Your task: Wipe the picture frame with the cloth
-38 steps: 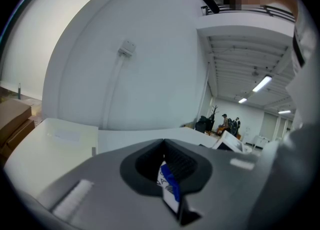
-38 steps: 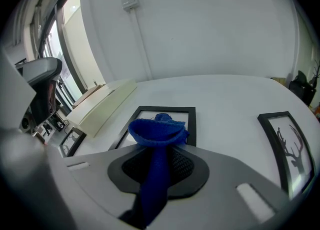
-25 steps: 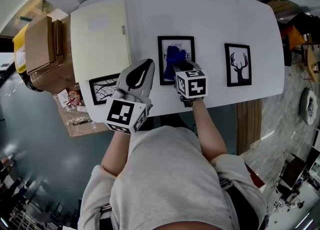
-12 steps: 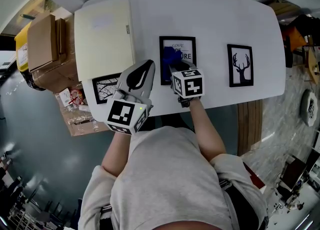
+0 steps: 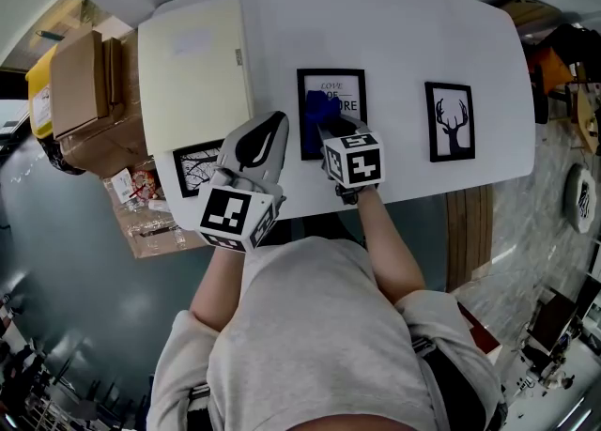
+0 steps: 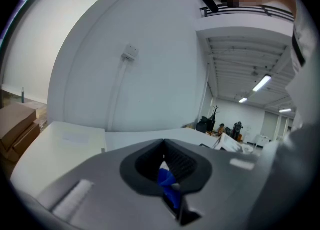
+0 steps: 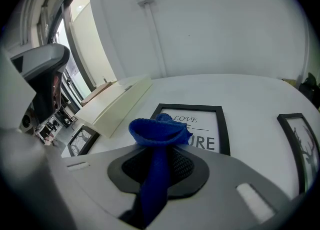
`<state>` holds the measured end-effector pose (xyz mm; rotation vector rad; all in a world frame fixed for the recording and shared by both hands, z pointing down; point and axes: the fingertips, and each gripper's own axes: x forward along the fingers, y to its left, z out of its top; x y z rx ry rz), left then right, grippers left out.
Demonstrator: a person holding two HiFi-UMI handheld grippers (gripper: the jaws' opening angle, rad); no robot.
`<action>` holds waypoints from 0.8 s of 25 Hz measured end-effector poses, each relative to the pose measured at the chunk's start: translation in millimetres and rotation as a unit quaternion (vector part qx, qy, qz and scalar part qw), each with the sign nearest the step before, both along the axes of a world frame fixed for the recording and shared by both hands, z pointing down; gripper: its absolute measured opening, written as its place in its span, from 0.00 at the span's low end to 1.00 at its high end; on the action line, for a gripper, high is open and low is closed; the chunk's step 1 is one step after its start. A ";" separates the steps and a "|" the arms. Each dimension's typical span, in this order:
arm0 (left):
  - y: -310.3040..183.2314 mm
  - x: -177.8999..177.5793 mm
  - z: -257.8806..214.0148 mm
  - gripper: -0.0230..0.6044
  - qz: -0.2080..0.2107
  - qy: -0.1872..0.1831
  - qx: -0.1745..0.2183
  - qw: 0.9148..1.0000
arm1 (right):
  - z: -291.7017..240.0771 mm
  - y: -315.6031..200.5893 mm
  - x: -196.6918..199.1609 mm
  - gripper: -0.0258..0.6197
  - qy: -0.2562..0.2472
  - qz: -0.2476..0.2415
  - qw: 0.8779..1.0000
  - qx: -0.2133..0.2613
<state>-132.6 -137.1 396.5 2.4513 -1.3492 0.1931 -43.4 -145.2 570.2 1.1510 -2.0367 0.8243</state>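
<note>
The middle picture frame (image 5: 331, 110) is black with a "LOVE" print and lies flat on the white table (image 5: 404, 25). My right gripper (image 5: 326, 129) is over its left half, shut on a bunched blue cloth (image 5: 316, 112) that rests on the glass. In the right gripper view the cloth (image 7: 159, 131) sticks out of the closed jaws (image 7: 157, 169) in front of the frame (image 7: 212, 119). My left gripper (image 5: 274, 124) is raised just left of the frame, tilted upward and shut (image 6: 164, 161). A sliver of blue shows in its slit.
A deer-print frame (image 5: 449, 121) lies to the right and a branch-print frame (image 5: 195, 168) at the table's near left edge. A flat cream box (image 5: 192, 72) covers the table's left end. Cardboard boxes (image 5: 80, 82) stand on the floor beyond it.
My right gripper has slid the blue cloth a little to the left across the middle frame. The left gripper has stayed where it was.
</note>
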 end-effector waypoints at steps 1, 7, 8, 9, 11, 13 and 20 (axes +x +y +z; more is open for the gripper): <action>-0.2 0.3 -0.1 0.04 0.000 0.000 0.000 1.000 | -0.2 1.3 0.8 0.15 0.000 -0.001 1.000 -0.001; -1.6 0.2 0.9 0.04 -0.001 0.002 -0.001 1.000 | -0.7 11.5 5.6 0.15 -0.002 -0.007 1.000 -0.009; -1.9 0.2 0.7 0.04 -0.001 0.002 -0.001 1.000 | -0.8 13.7 6.3 0.15 -0.002 -0.009 1.000 -0.010; -2.1 0.3 0.5 0.04 -0.001 0.002 -0.001 1.000 | -1.0 15.8 6.8 0.15 -0.001 -0.011 1.000 -0.011; -2.2 0.7 0.2 0.04 -0.001 0.002 -0.001 1.000 | -1.1 19.3 7.3 0.15 0.001 -0.015 1.000 -0.011; -2.3 1.3 0.6 0.04 -0.002 0.002 -0.002 1.000 | 0.0 20.8 7.1 0.15 0.003 -0.017 1.000 -0.009; -1.2 5.2 0.3 0.04 -0.005 0.001 -0.001 1.000 | 1.8 20.7 8.4 0.15 0.002 -0.025 1.000 -0.007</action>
